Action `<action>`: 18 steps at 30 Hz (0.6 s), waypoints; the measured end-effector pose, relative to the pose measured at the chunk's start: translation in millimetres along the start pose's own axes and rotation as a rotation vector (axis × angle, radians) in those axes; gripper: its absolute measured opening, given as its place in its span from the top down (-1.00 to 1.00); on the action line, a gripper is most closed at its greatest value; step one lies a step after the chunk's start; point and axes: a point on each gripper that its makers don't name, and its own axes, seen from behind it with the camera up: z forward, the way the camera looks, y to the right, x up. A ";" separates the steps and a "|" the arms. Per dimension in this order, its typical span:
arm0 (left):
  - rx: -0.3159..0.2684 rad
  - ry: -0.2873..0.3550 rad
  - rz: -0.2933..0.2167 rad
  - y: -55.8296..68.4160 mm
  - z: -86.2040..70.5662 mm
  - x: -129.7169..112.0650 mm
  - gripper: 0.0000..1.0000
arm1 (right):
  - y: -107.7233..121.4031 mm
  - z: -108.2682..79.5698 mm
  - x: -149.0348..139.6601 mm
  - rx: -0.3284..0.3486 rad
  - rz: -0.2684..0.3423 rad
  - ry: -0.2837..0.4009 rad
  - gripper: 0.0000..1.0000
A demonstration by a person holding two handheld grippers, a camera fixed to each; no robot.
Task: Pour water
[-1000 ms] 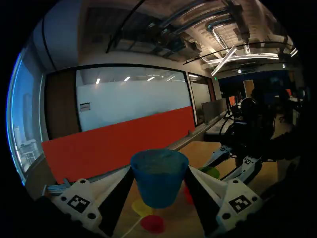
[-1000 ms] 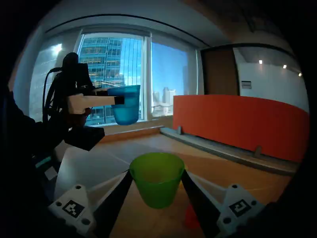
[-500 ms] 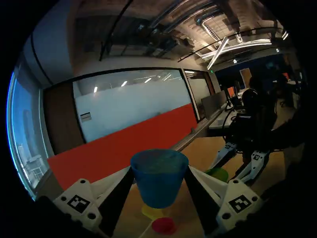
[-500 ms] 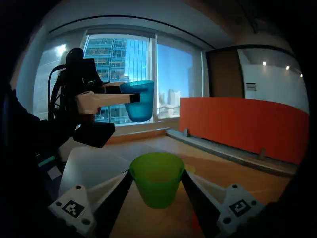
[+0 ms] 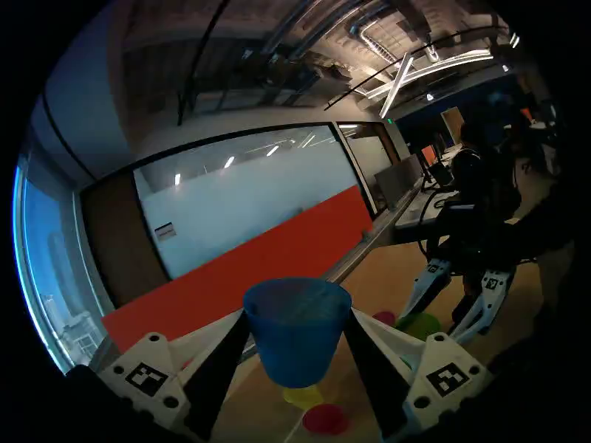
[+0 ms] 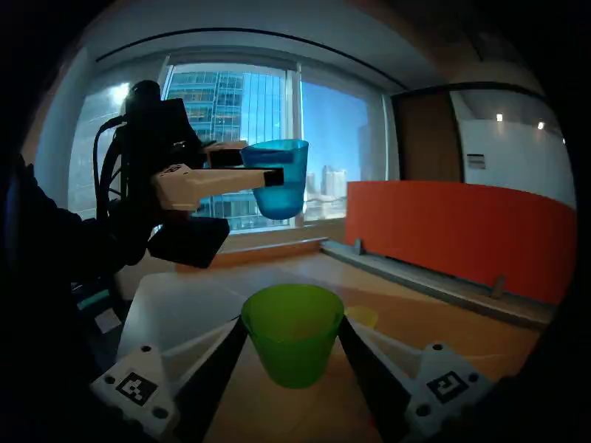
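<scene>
Blue cup (image 6: 277, 179) well apart from green cup (image 6: 293, 334) (possibly tilted)

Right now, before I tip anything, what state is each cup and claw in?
Blue cup: gripped, raised, near upright, no water leaving it.
Green cup: gripped, upright, held low; contents unclear.
Left claw: shut on the blue cup.
Right claw: shut on the green cup.
Yellow cup: loose on the table.

One blue cup (image 5: 297, 332), one green cup (image 6: 293, 336)
</scene>
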 end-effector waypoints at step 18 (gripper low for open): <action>0.022 0.001 0.172 0.8 -1.6 10.6 -0.70 | -17.0 5.4 -2.2 0.044 -0.011 -0.007 -0.82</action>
